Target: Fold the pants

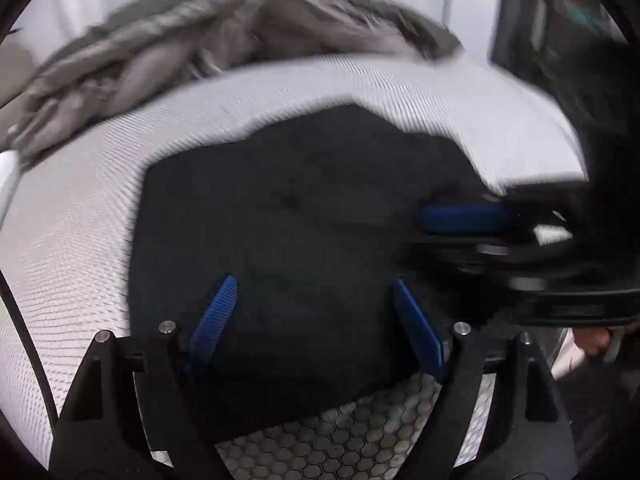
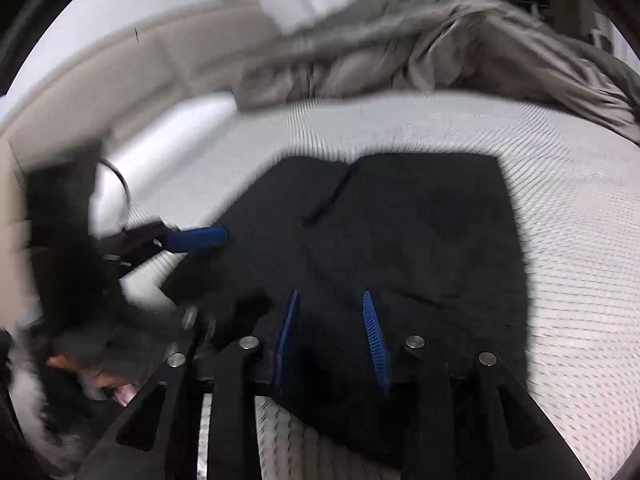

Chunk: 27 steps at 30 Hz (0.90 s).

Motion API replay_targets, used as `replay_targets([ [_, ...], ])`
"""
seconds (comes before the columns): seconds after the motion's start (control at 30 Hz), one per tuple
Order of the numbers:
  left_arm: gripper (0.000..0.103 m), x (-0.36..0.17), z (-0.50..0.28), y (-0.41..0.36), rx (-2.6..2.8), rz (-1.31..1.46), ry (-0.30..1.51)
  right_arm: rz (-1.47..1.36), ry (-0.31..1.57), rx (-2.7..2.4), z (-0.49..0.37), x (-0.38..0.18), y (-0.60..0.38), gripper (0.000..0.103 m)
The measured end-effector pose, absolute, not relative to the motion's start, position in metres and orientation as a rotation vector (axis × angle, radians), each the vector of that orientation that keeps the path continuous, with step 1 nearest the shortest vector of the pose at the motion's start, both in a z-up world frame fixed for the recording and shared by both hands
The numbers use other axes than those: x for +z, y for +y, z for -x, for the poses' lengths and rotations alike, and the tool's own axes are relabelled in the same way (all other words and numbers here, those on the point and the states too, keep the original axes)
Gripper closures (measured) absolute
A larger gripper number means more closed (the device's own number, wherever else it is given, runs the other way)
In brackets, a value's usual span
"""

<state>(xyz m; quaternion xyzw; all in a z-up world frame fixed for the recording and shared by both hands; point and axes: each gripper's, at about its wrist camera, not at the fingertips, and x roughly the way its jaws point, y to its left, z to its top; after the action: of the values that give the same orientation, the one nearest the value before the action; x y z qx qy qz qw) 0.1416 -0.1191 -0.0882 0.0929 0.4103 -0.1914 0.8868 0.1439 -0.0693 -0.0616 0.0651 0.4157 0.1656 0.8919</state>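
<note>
The black pants (image 1: 300,208) lie folded into a compact flat shape on the white mattress (image 1: 80,220). My left gripper (image 1: 314,280) hovers over their near part with its blue fingers wide apart and nothing between them. In the right wrist view the pants (image 2: 420,232) fill the middle, and my right gripper (image 2: 330,293) stands over their near edge, jaws partly apart, not pinching cloth. A blue finger (image 1: 464,218) of the right gripper shows at the pants' right edge. A blue finger (image 2: 198,238) of the left gripper shows at their left edge. Both views are motion-blurred.
A crumpled grey blanket (image 1: 200,32) (image 2: 420,40) is heaped at the far side of the mattress (image 2: 560,200). A beige padded headboard (image 2: 100,92) runs along the left. Part of a person's hand (image 1: 592,340) holds the right gripper.
</note>
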Motion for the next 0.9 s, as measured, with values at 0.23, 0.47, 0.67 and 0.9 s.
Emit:
replay_targets([
  [0.23,0.024,-0.100,-0.135,-0.093,-0.402,-0.210,0.884,0.162,0.911,0.259,-0.140,-0.076,-0.066,0.072],
  [0.47,0.024,-0.066,-0.125,-0.066,-0.385,-0.100,0.825,-0.088,0.844,0.319,-0.115,-0.047,-0.118,0.061],
  [0.67,0.025,-0.093,-0.172,-0.071,-0.304,-0.028,0.901,-0.134,0.918,0.325,-0.168,-0.073,-0.070,0.061],
  [0.9,0.022,-0.094,-0.151,-0.056,-0.277,-0.149,0.900,0.112,0.917,0.236,-0.149,-0.072,-0.086,0.069],
])
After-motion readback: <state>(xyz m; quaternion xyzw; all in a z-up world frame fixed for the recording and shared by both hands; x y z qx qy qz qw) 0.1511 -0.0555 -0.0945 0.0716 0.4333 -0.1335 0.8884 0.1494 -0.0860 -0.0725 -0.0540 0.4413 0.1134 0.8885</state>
